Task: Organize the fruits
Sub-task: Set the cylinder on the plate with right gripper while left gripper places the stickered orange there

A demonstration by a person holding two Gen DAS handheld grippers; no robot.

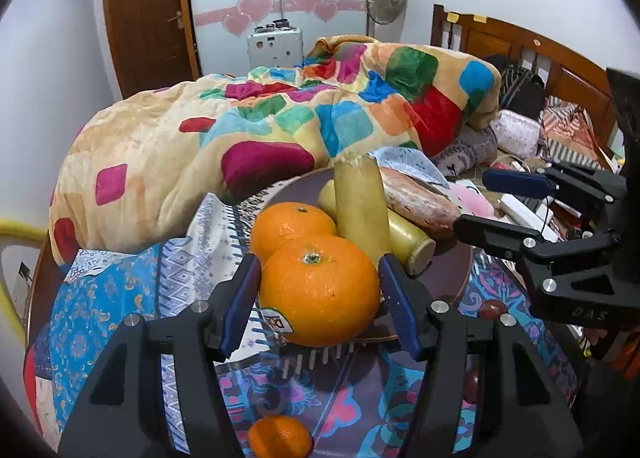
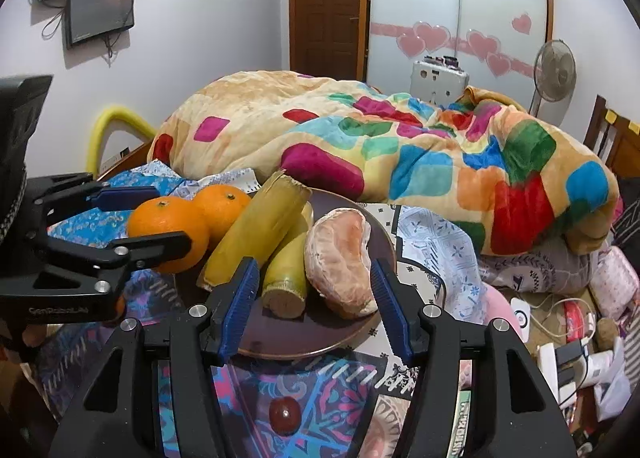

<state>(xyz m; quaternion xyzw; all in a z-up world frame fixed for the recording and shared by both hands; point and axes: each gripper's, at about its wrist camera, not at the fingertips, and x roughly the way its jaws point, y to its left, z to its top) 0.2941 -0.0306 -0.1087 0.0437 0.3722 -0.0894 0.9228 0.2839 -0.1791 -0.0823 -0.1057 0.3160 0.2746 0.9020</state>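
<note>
My left claw (image 1: 320,290) grips the near orange (image 1: 319,290), its blue pads pressed against both sides of the fruit, which sits at the front edge of the brown plate (image 2: 312,342). A second orange (image 1: 290,224) touches it from behind. Beside them on the plate lie two yellow sugarcane pieces (image 2: 256,234), one resting across the other, and a peeled pomelo segment (image 2: 340,262) next to them.

My right claw (image 2: 314,306) stands open, its pads either side of the cut cane end and the pomelo segment without touching either.

The plate rests on a patterned cloth (image 1: 116,298) over the surface. A small tangerine (image 1: 280,438) and a little red fruit (image 2: 285,414) lie on the cloth, off the plate, nearer to me. A colourful blanket (image 1: 248,126) is heaped on the bed behind.
</note>
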